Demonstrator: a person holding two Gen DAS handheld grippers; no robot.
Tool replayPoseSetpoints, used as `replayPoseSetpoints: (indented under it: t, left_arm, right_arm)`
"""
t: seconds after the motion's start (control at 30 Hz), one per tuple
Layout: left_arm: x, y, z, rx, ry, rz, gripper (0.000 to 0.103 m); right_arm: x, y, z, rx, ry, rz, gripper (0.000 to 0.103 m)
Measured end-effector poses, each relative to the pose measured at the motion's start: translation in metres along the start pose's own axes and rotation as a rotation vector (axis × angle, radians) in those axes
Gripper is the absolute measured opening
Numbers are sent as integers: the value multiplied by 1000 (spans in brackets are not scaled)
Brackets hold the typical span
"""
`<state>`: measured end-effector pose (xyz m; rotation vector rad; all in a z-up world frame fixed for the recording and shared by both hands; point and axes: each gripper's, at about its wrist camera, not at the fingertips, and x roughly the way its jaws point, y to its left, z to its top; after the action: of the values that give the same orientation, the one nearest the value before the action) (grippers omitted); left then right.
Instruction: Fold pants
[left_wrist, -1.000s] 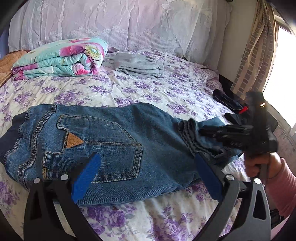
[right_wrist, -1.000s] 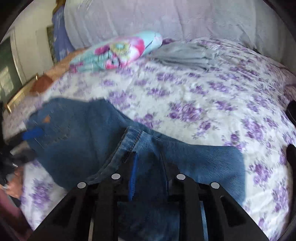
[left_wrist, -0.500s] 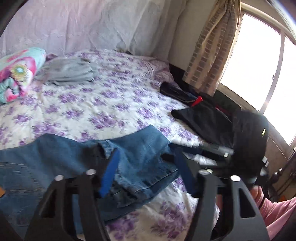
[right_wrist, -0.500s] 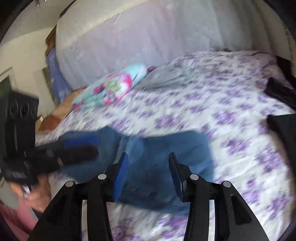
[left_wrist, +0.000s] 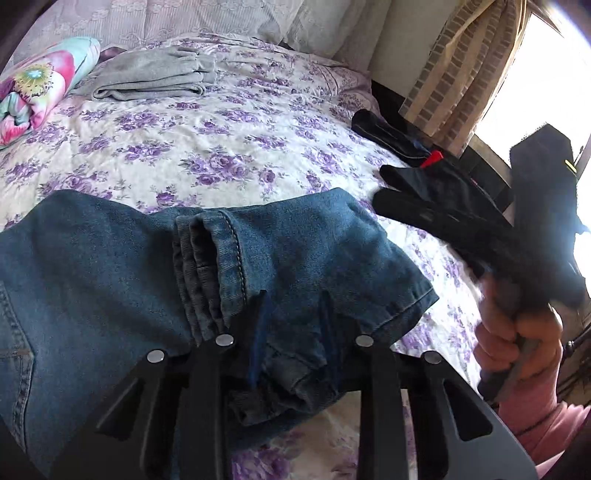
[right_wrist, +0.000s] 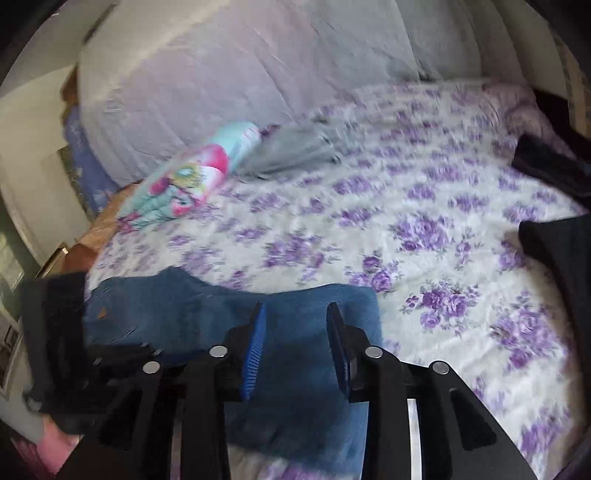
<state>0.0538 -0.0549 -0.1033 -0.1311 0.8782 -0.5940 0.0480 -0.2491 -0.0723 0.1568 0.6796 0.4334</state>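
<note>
Across the lower half of the left-wrist frame, jeans (left_wrist: 155, 280) lie on the flowered bed (left_wrist: 229, 147), hems doubled back. Left tongs (left_wrist: 291, 325) pinch the bunched cuffs; right tongs (right_wrist: 295, 343) hover spread above denim. Carrying both cuffs level should keep the fold square. Bare bedspread opens upward; black clothes (left_wrist: 424, 184) crowd the right edge.

The pants (left_wrist: 122, 258) are mid-blue denim with paler stitching. Under them the bed (left_wrist: 229, 147) wears white printed with purple roses. Beyond the pants lie grey folded clothes (left_wrist: 147, 75) and a turquoise-and-pink floral quilt (left_wrist: 33, 88). Right of them, black garments (left_wrist: 424, 177).
</note>
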Motion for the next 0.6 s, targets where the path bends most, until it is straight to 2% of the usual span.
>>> replayPoseSetpoints:
  t: [0.07, 0.1, 0.13, 0.17, 0.2, 0.23, 0.27, 0.33, 0.37, 0.4, 0.43, 0.47, 0.6]
  left_arm:
    - [-4, -4, -3, 23, -18, 15, 31]
    - [0, -7, -7, 43, -13, 44, 31]
    - [4, -10, -8, 58, -10, 65, 31]
    - [6, -15, -9, 84, -13, 94, 31]
    - [5, -20, -10, 110, -19, 118, 32]
    - [0, -25, -10, 133, -26, 134, 33]
    - [-5, -25, -10, 129, -31, 130, 37]
    - [-29, -21, -11, 91, -75, 129, 50]
    - [-39, -18, -12, 79, -98, 137, 74]
    - [-52, -13, -16, 63, -132, 156, 90]
    - [-70, -5, -21, 39, -181, 198, 92]
    - [-78, 0, -23, 32, -198, 222, 93]
    - [-103, 21, -31, 11, -200, 380, 93]
  right_arm:
    - [-7, 7, -19, -30, 18, -55, 49]
    - [5, 5, -35, -30, 76, -79, 50]
    - [14, 3, -48, -31, 86, -98, 52]
    - [14, 3, -49, -28, 75, -102, 53]
    - [9, 4, -46, -23, 63, -88, 59]
    - [8, 5, -43, -1, 63, -49, 76]
    - [7, 6, -43, 17, 54, -22, 86]
    - [6, 12, -48, 11, 23, -37, 88]
    - [5, 17, -50, -14, 22, -62, 89]
    - [5, 21, -50, -36, 23, -82, 90]
    - [6, 23, -50, -49, 25, -89, 93]
    - [8, 24, -50, -56, 36, -89, 95]
    - [12, 24, -50, -63, 51, -78, 99]
